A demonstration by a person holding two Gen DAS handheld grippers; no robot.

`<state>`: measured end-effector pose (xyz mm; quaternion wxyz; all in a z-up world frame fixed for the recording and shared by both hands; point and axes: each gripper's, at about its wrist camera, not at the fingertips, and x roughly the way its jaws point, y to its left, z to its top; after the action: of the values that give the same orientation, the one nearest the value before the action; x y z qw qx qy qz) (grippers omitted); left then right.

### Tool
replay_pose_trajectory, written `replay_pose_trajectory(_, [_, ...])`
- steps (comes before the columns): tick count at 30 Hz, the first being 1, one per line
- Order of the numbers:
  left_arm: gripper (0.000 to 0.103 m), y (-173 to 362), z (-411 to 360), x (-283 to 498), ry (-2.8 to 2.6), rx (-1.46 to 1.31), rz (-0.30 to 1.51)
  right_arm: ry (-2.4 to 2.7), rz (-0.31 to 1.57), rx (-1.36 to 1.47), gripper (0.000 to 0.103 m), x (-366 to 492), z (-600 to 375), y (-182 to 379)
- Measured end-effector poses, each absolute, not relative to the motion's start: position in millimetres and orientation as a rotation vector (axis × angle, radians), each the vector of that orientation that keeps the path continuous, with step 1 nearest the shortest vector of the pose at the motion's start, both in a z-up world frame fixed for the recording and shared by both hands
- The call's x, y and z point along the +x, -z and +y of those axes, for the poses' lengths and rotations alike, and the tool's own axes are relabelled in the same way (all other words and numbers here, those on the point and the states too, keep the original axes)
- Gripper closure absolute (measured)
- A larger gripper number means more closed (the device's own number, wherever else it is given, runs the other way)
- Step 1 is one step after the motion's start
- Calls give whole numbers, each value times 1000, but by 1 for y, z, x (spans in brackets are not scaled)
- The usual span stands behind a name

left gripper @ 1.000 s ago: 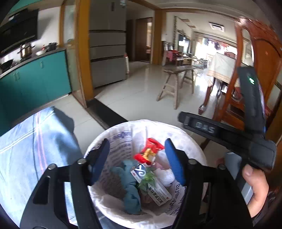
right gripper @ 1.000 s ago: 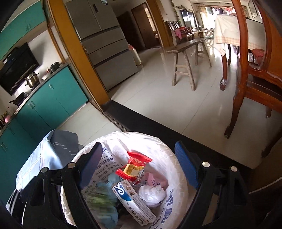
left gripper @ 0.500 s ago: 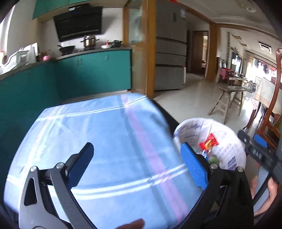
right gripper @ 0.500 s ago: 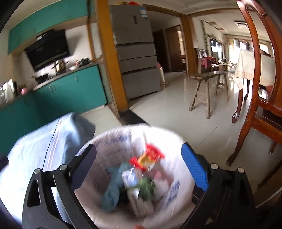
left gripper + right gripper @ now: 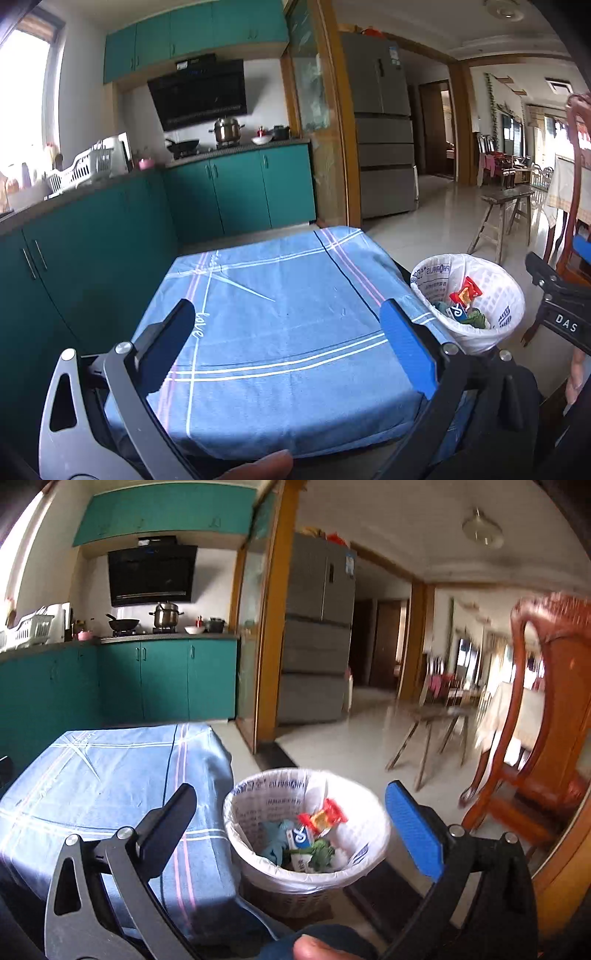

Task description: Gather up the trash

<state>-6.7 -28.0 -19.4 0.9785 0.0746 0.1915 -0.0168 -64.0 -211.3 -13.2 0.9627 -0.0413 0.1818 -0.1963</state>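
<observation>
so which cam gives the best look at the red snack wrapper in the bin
The right wrist view: the red snack wrapper lies near the frame's middle, seen from above inside the white-lined bin, though slightly blurred. The left wrist view shows it sharper but small, at the far right, among the other trash.

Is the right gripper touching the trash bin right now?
Apart. In the right wrist view the right gripper is held above the bin, its jaws opening with nothing between them; both fingers sit nearer the camera, clear of the rim.
</observation>
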Motion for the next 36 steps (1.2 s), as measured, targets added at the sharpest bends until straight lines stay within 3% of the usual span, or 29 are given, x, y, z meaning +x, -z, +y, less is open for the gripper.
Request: replay_pose_trajectory(36, [3, -10, 7, -61, 15, 117, 303, 313, 316, -82, 3, -100, -173, -21])
